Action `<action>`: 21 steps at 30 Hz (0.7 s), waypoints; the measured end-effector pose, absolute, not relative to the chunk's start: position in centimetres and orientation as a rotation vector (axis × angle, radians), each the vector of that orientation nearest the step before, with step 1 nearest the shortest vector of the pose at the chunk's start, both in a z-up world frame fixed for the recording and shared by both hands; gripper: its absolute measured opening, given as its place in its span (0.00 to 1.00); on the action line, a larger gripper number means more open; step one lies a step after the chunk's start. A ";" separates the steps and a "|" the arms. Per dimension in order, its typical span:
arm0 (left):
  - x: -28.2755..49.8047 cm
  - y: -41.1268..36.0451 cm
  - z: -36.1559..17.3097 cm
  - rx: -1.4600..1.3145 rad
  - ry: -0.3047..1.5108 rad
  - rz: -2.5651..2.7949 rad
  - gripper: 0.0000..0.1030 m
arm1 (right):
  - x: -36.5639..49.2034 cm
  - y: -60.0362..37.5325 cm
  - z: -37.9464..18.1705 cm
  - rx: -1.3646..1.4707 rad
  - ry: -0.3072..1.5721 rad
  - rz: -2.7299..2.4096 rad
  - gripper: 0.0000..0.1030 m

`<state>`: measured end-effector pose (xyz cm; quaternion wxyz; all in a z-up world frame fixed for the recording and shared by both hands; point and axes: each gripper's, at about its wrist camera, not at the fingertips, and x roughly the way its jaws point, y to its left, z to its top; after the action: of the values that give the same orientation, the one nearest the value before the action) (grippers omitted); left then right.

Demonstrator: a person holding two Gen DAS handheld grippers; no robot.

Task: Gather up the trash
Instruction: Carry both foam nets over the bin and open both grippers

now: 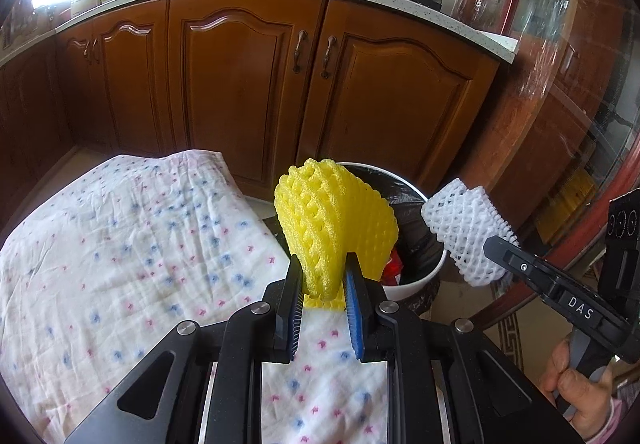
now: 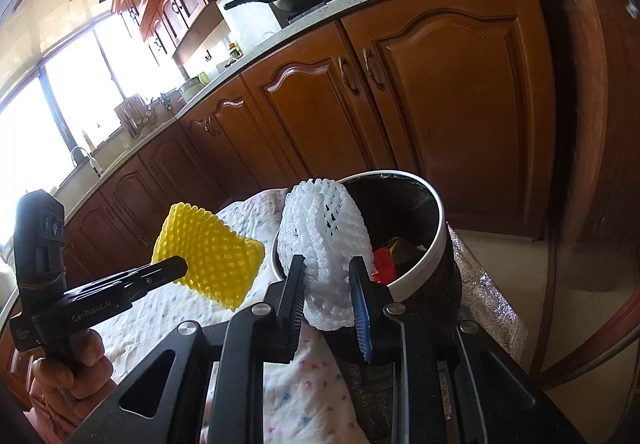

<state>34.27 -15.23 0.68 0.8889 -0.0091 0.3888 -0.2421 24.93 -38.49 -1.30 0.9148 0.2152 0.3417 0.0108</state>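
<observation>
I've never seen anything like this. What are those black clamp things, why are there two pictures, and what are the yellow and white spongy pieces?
There is no robot here: a person holds a pair of black tongs in each hand, each with a wide-angle camera looking forward along its fingers. One picture comes from the left tongs, the other from the right tongs, so each view also shows the other pair from the side.

The left tongs are shut on a yellow foam net, the kind wrapped around fruit. The right tongs are shut on a white foam net. Just ahead stands a white bin with a black liner and some trash inside. Beside it lies a flowered cloth. Behind are wooden kitchen cabinets.
</observation>
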 end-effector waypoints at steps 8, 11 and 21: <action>38.6 -18.5 0.3 -0.008 0.834 -0.509 0.18 | 28.1 -40.5 -1.5 0.431 0.723 -0.004 0.21; 40.1 -19.5 -0.3 -0.006 0.850 -0.507 0.18 | 29.3 -40.8 -1.7 0.420 0.742 -0.005 0.22; 43.0 -22.0 -2.8 0.014 0.905 -0.489 0.18 | 32.4 -40.8 -3.4 0.392 0.809 0.001 0.22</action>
<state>42.97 -21.98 -2.77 0.8706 0.0068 0.4328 -0.2338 32.38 -40.76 -3.38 0.9007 0.1895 0.3909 0.0003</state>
